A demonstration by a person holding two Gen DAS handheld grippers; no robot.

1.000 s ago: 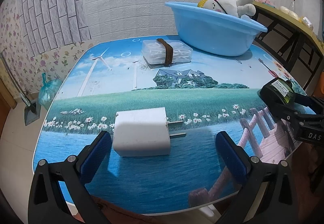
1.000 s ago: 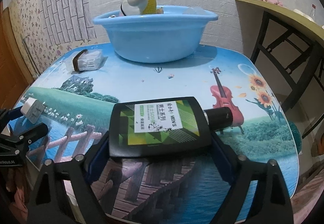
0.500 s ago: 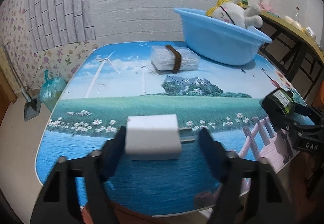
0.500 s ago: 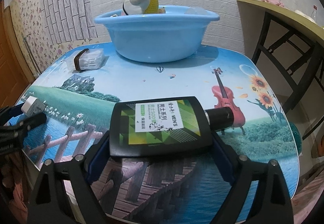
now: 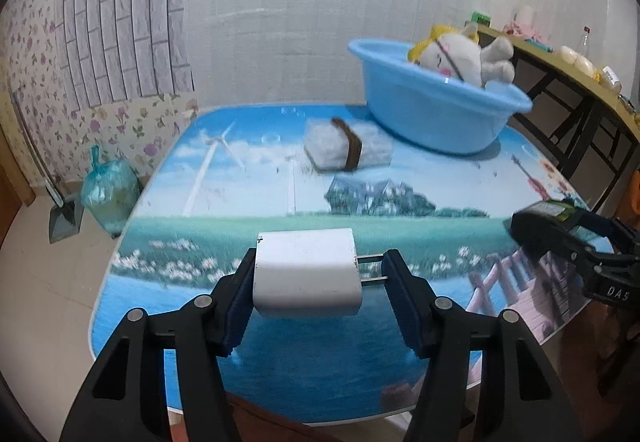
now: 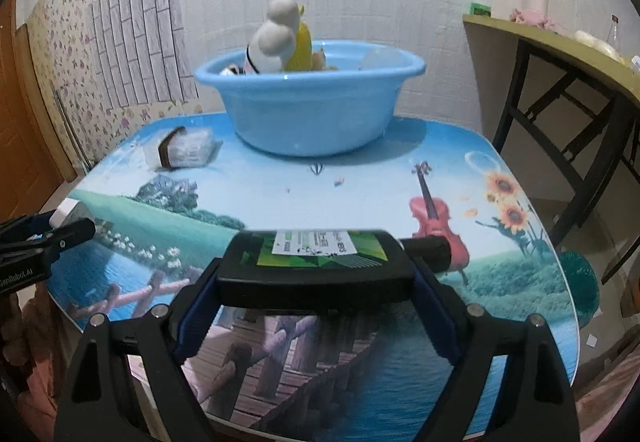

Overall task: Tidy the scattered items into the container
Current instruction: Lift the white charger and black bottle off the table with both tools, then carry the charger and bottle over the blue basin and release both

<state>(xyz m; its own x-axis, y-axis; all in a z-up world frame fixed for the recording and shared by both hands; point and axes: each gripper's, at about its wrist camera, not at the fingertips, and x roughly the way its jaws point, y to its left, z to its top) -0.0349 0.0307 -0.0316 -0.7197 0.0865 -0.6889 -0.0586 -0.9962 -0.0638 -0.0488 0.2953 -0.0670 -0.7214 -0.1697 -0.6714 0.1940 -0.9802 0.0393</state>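
My left gripper (image 5: 318,292) is shut on a white plug charger (image 5: 306,276), its prongs against the right pad, held above the table's near edge. My right gripper (image 6: 316,306) is shut on a flat black bottle with a green label (image 6: 316,266), lifted off the table; it also shows in the left wrist view (image 5: 548,222). The blue basin (image 6: 308,114) stands at the table's far side with a plush toy (image 6: 276,34) in it. A clear box with a brown band (image 5: 346,150) lies on the table left of the basin.
The table has a printed landscape top (image 6: 360,178). A dark-framed side table (image 6: 560,54) with small items stands to the right. A tied green bag (image 5: 108,194) and a dustpan (image 5: 64,218) sit on the floor at the left.
My left gripper closed on the white charger and lifted it off the table. My right gripper raised the black bottle and tilted it flatter. Both views rose.
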